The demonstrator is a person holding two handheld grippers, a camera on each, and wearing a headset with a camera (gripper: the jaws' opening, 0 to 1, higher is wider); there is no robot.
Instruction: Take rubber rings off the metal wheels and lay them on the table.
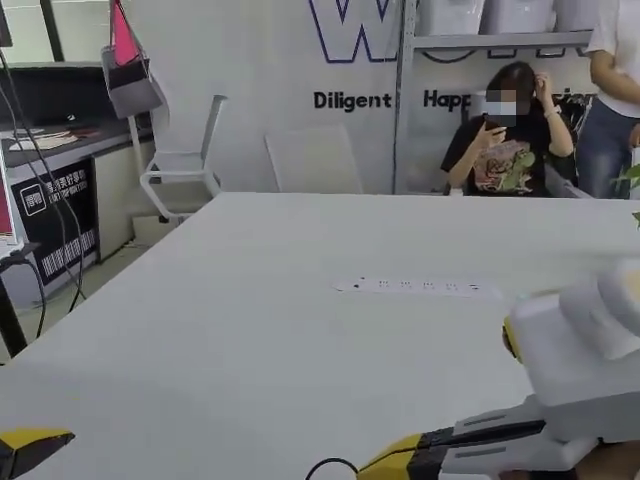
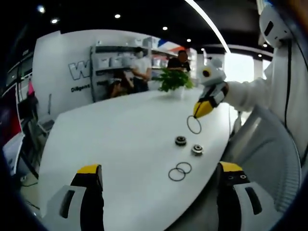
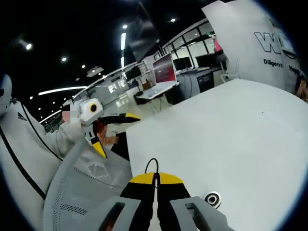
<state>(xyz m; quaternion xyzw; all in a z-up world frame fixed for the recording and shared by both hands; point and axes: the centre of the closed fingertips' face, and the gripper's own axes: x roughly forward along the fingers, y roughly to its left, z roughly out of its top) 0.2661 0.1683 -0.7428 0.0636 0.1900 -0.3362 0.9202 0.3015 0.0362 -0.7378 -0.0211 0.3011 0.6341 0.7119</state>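
Jaws on my left gripper (image 2: 161, 195) stand wide apart, empty, over the white table (image 2: 120, 144). Ahead I see two loose rubber rings (image 2: 176, 168) lying flat near the table edge, two metal wheels (image 2: 181, 140) just beyond, and farther right my right gripper (image 2: 200, 112) pinched closed on another ring (image 2: 187, 124), dangling above the table.

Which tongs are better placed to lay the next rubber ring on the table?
Right. The right tongs are shut on a rubber ring that dangles over the table near the two metal wheels. The left tongs are open, empty and farther back.
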